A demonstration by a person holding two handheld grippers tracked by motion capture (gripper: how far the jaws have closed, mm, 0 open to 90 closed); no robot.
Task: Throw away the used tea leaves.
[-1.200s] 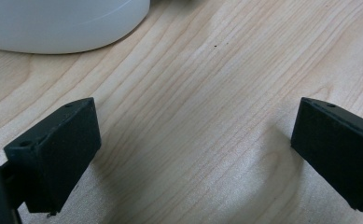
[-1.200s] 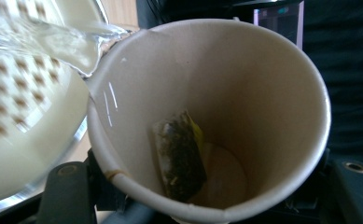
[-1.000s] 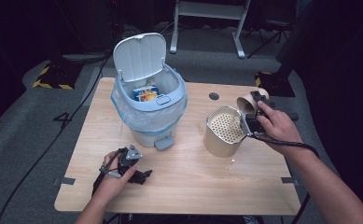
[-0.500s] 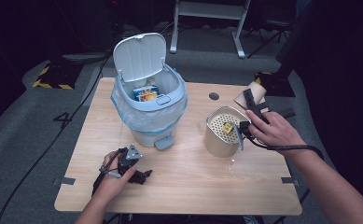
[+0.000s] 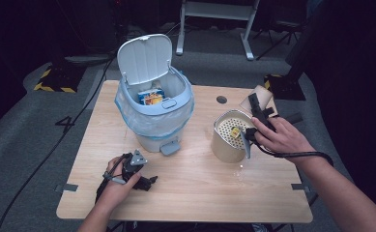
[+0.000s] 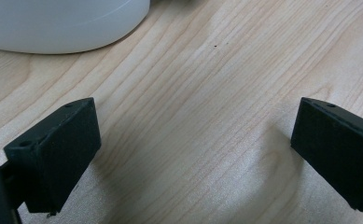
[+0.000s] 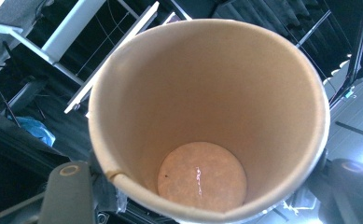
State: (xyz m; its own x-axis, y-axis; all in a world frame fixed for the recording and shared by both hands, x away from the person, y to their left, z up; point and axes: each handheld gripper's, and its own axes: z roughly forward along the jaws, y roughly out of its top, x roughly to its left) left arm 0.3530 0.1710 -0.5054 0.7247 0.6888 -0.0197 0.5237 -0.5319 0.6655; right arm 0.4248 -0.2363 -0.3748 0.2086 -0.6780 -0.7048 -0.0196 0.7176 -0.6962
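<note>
A tan paper cup [image 5: 254, 98] lies tilted at the far right of a tan metal pot [image 5: 224, 147], with my right gripper [image 5: 257, 112] shut on it. Seen along the right gripper [image 7: 207, 184], the cup [image 7: 207, 107] shows its mouth and a bare, shiny bottom, with a jaw on each side of it. The pot carries a perforated strainer insert [image 5: 234, 126] with a small yellow piece [image 5: 235, 131] on it. My left gripper [image 5: 143, 181] rests on the wooden table [image 5: 200, 203] near the front left. Its jaws [image 6: 193, 149] stand wide apart over bare wood.
A pale blue pedal bin [image 5: 155, 118] with a liner stands at the back left, its lid [image 5: 144, 58] raised and a colourful box [image 5: 151, 98] inside. Its white base [image 6: 62, 23] is close ahead of the left gripper. A dark round hole [image 5: 221, 99] is in the tabletop.
The right hand has turned and slid a little toward the near side of the pot, still holding the cup by the pot's far rim. The left hand has not moved.
</note>
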